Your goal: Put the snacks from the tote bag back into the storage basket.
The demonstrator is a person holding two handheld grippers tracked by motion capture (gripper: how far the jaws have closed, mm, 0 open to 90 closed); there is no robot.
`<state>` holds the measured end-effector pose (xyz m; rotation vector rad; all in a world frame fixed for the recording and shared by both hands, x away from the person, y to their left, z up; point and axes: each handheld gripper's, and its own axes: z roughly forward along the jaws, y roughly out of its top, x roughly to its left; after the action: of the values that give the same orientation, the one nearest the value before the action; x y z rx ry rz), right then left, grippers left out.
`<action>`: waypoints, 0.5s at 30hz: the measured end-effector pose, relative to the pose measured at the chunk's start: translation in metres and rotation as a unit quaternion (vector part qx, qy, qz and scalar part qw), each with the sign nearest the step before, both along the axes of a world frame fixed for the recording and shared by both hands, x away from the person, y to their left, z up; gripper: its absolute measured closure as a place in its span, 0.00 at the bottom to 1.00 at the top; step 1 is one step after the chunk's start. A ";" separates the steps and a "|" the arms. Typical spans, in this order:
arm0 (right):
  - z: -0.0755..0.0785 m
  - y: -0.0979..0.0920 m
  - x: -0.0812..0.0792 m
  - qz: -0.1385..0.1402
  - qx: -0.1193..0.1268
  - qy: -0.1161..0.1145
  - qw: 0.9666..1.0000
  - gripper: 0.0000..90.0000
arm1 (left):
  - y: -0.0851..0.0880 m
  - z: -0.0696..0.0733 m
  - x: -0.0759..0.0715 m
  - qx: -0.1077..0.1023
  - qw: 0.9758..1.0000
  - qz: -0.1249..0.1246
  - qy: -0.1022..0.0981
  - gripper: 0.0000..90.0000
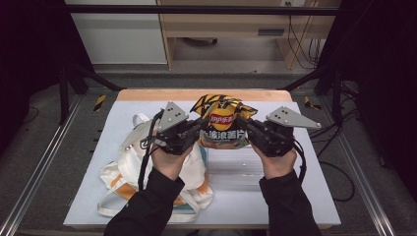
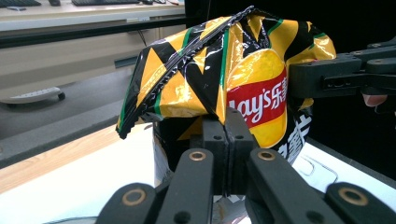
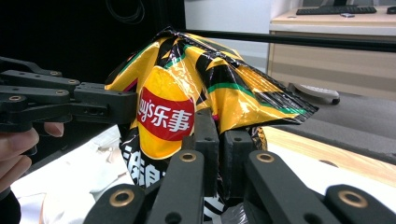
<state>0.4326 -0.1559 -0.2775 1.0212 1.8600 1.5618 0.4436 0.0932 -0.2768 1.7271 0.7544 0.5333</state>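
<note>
A yellow and black chip bag (image 1: pixel 223 123) with a red logo hangs above the white mat, held from both sides. My left gripper (image 1: pixel 199 130) is shut on the bag's left edge and my right gripper (image 1: pixel 249 130) is shut on its right edge. In the left gripper view the jaws (image 2: pixel 226 125) pinch the foil of the chip bag (image 2: pixel 205 79), and the other gripper (image 2: pixel 327 77) grips it from the right. In the right gripper view the jaws (image 3: pixel 218 127) clamp the chip bag (image 3: pixel 187 84), with the left gripper (image 3: pixel 93 105) on its far side.
A white cloth tote bag (image 1: pixel 142 157) with straps lies crumpled on the mat's left half, under my left hand. The white mat (image 1: pixel 295 196) covers a wooden table (image 1: pixel 196 94). A clear plastic sheet (image 1: pixel 236 172) lies below the chip bag. Dark metal frame posts stand at both sides.
</note>
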 end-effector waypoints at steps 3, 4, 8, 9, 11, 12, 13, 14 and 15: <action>-0.004 -0.007 -0.001 -0.003 0.000 0.004 1.000 0.97 | -0.009 -0.004 0.002 0.005 1.000 -0.005 0.004 0.99; -0.005 -0.009 -0.001 -0.005 -0.001 0.005 1.000 0.97 | -0.010 -0.005 0.003 0.006 1.000 -0.006 0.004 0.99; -0.010 -0.016 0.000 -0.010 -0.003 0.009 1.000 0.97 | -0.018 -0.010 0.006 0.007 1.000 -0.011 0.009 0.99; -0.011 -0.018 0.000 -0.011 -0.002 0.010 1.000 0.97 | -0.020 -0.011 0.007 0.009 1.000 -0.014 0.009 0.99; -0.014 -0.021 -0.001 -0.014 -0.002 0.013 1.000 0.97 | -0.024 -0.014 0.008 0.011 1.000 -0.017 0.011 0.99; -0.016 -0.024 -0.001 -0.015 -0.002 0.013 1.000 0.97 | -0.026 -0.015 0.008 0.013 1.000 -0.018 0.012 0.99; -0.018 -0.025 -0.001 -0.017 -0.002 0.015 1.000 0.97 | -0.027 -0.016 0.009 0.013 1.000 -0.019 0.014 0.99; -0.019 -0.027 -0.001 -0.017 -0.002 0.017 1.000 0.97 | -0.029 -0.018 0.009 0.013 1.000 -0.020 0.016 0.99; -0.021 -0.028 -0.001 -0.019 0.001 0.017 1.000 0.97 | -0.031 -0.019 0.010 0.015 1.000 -0.021 0.017 0.99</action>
<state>0.4319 -0.1843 -0.2980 1.0835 1.8521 1.5334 0.4533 0.0625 -0.2961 1.7799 0.7361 0.4914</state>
